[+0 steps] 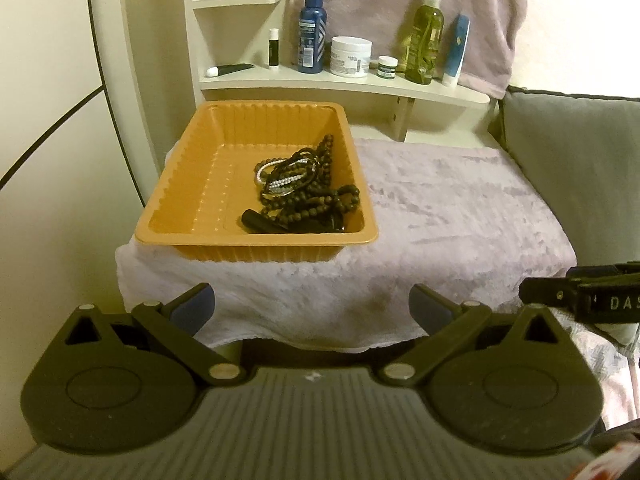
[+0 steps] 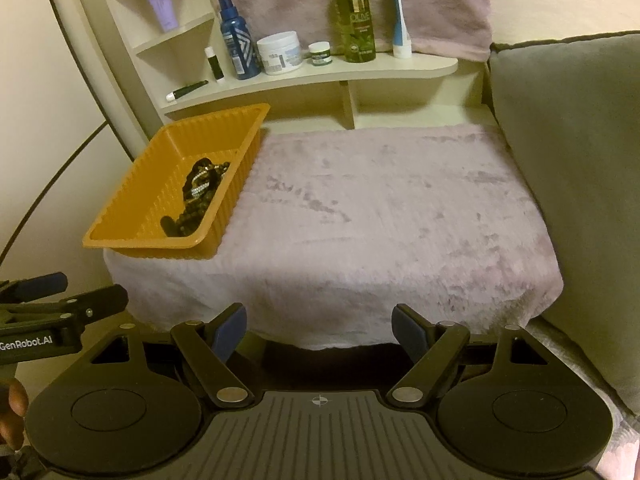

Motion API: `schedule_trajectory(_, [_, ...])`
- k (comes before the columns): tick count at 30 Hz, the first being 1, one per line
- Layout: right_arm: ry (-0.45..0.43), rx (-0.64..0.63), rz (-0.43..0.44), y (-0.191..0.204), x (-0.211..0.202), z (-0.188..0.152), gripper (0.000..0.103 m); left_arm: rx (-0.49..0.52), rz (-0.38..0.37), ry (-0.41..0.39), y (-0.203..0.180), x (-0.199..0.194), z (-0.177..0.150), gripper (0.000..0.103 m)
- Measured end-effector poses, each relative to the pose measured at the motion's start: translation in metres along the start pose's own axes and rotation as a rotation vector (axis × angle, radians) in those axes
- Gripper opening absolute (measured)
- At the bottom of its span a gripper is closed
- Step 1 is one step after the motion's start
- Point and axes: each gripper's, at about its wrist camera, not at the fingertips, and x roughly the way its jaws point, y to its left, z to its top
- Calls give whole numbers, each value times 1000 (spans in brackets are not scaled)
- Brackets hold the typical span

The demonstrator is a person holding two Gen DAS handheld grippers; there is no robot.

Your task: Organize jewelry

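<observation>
Left two-finger gripper with blue pads (image 1: 313, 309): jaws spread wide, nothing between them, held short of the near edge of the cloth-covered surface. Also visible from the side at the left edge of the right wrist view, fingers parted.

Right two-finger gripper with blue pads (image 2: 319, 329): jaws spread wide, empty, likewise short of the near edge. Partly visible at the right edge of the left wrist view.

Ribbed rectangular orange plastic tray (image 1: 188, 184): resting on the pale pink plush cloth (image 1: 440, 216), at the left side of the surface, near end at the cloth's front edge.

Tangle of dark beaded strands and silver-white bracelets (image 1: 304, 188): piled inside the tray, against its right wall and toward the near right corner. Individual pieces not separable in either view. Remaining tray floor bare.

Cream curved shelf (image 1: 360, 88): behind the tray, carrying a dark blue spray bottle (image 1: 312, 32), a white jar (image 1: 351, 57), a small green-lidded jar (image 1: 387, 67), a green oil spray bottle (image 1: 425, 36) and a blue-and-white tube (image 1: 456, 50).

Grey cushion (image 2: 568, 152): against the right side of the surface.
</observation>
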Motion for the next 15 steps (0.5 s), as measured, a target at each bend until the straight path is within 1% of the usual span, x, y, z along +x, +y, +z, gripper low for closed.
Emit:
schedule_trajectory(6, [-6, -10, -6, 1, -1, -3, 79, -6, 17, 14, -1, 3, -2, 103])
schedule_trajectory(15, [-5, -16, -6, 3, -1, -5, 79, -12, 15, 19, -2, 3, -1, 103])
